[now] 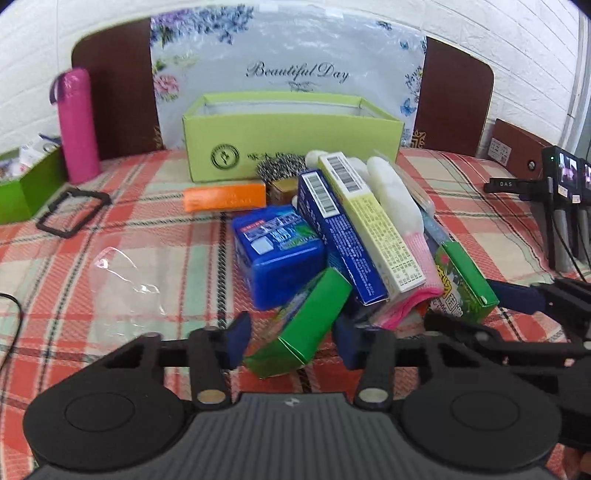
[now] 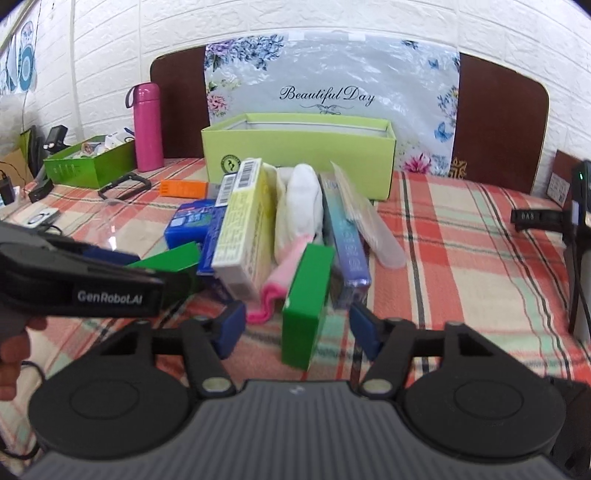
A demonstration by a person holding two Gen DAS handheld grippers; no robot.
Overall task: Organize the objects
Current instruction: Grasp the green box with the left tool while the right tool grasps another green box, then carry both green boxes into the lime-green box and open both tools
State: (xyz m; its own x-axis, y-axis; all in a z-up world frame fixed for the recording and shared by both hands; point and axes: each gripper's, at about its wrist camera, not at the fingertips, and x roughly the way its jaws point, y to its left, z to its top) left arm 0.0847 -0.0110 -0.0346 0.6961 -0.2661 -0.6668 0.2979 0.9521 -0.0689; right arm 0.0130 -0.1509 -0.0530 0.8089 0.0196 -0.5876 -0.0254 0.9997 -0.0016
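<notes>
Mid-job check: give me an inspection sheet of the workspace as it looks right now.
Surface: red, green and cream plaid cloth, bare on the right.
Job's things: open light-green cardboard box at the back; before it a pile: blue plastic case, navy carton, yellow-white carton, white and pink cloth, orange packet.
Clutter: pink flask, second green box, clear plastic film.
Grippers: left gripper astride a tilted green carton; right gripper astride an upright green carton; pad contact unclear.
Cables: black lead at left edge.
Surroundings: white brick wall, floral "Beautiful Day" panel.
</notes>
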